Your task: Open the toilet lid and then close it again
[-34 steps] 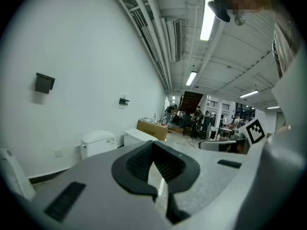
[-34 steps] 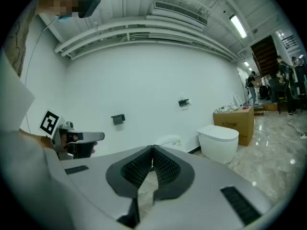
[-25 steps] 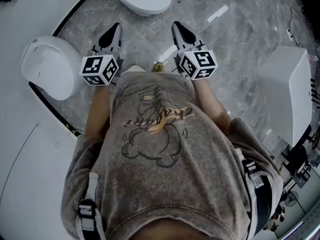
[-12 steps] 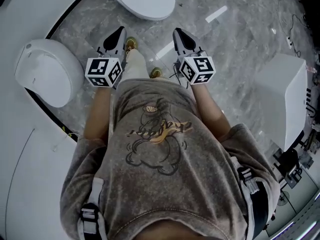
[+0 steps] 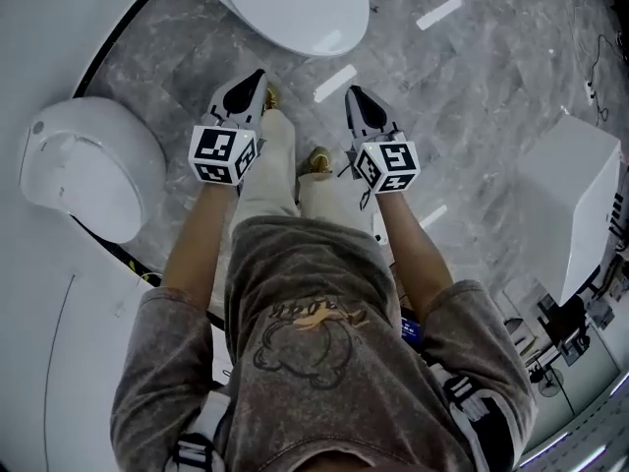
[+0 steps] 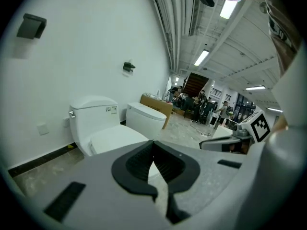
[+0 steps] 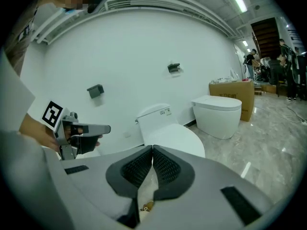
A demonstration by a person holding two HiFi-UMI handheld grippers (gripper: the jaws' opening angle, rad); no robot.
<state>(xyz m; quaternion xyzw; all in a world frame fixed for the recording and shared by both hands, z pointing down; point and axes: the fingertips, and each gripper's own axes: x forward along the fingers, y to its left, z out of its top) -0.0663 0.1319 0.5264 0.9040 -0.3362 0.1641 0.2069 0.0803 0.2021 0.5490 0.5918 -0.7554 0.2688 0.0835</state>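
Observation:
A white toilet with its lid [image 5: 295, 8] down stands just ahead of me on the marble floor. In the left gripper view its tank and shut lid [image 6: 112, 139] lie beyond the jaws; in the right gripper view the lid [image 7: 175, 139] sits straight ahead. My left gripper [image 5: 257, 79] and right gripper [image 5: 352, 94] point side by side at the toilet, a short way from its front rim. Both are shut with nothing between their pads. Neither touches the toilet. Each gripper shows in the other's view: the right gripper [image 6: 230, 143], the left gripper [image 7: 79, 131].
A second white toilet [image 5: 88, 165] stands at my left by the curved wall. Another toilet [image 7: 218, 111] and a cardboard box [image 7: 235, 92] stand further right along the wall. A white block [image 5: 580, 205] sits on the floor at my right. My legs are below the grippers.
Both grippers have sunk and moved forward toward the toilet ahead, which now fills more of the top of the head view. Their jaws stay shut.

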